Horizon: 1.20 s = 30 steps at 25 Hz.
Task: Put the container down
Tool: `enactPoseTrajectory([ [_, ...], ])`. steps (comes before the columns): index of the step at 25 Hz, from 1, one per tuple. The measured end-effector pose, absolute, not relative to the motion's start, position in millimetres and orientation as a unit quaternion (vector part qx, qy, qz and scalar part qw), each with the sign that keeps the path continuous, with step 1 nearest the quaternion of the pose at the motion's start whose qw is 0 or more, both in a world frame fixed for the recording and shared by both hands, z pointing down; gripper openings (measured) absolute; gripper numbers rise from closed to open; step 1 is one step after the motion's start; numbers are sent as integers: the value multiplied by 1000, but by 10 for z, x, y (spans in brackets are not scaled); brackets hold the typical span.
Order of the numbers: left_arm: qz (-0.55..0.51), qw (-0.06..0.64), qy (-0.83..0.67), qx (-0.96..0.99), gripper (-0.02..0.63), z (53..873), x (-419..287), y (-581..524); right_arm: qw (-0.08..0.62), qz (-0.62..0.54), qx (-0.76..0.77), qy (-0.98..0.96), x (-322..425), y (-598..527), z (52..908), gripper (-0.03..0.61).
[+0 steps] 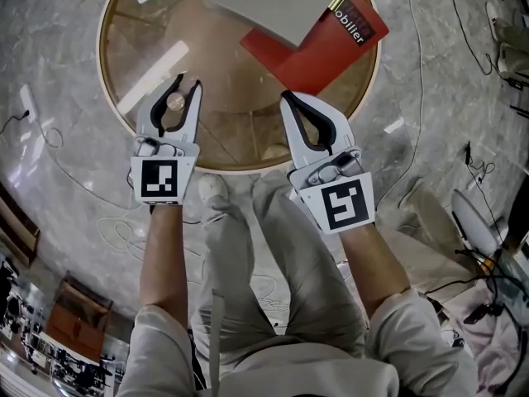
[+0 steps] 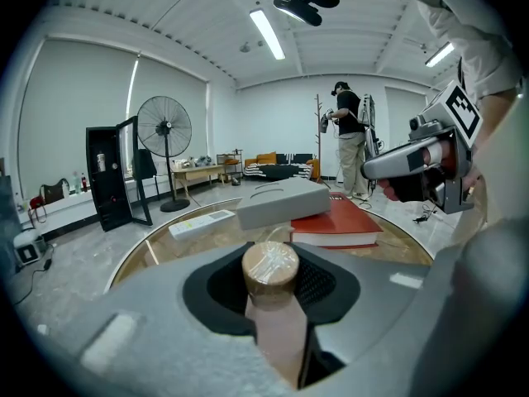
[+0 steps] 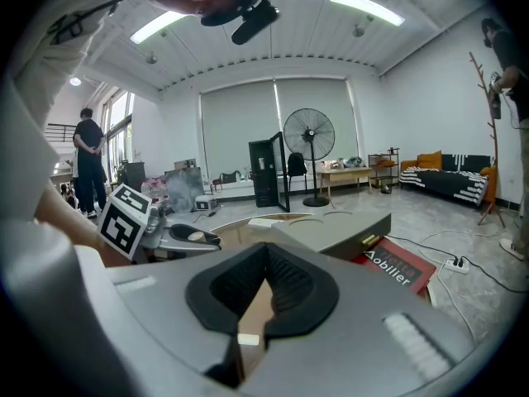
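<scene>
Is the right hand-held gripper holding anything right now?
No, the right hand-held gripper has its jaws shut together on nothing; the small pinkish container with a round brown lid sits in the left hand-held gripper.

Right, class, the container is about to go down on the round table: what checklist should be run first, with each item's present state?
1. Left gripper shut on the container: ok.
2. Container over the table, inside its rim: ok.
3. Right gripper empty and off to the side: ok.
4. Red book and grey box away from the landing spot: ok.
5. Gap between the container's base and the glass: cannot tell.
</scene>
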<state>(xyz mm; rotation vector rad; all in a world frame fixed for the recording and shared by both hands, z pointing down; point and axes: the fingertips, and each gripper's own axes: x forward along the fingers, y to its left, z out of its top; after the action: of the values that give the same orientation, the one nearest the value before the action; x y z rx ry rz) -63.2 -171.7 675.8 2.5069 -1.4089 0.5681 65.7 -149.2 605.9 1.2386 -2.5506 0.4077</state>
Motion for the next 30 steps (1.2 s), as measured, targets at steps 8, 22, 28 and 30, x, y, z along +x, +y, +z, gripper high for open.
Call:
enactPoseTrajectory([
  [8,190,104,-480,850,112,6782,-636,-1707,139,142,429,-881,679,-1463,6097,3],
  [22,179,105,-476,855,117,6786,-642,-1727,138,142,434,-879,682,-1455,6091,3],
  [28,178,111,-469,858,165,6811,-670,-1698,138,141,434,-879,641,-1459,6026,3],
  [30,176,113,-468,859,187,6768,-696,-1674,139,138,435,-879,626,-1457,5987,3],
])
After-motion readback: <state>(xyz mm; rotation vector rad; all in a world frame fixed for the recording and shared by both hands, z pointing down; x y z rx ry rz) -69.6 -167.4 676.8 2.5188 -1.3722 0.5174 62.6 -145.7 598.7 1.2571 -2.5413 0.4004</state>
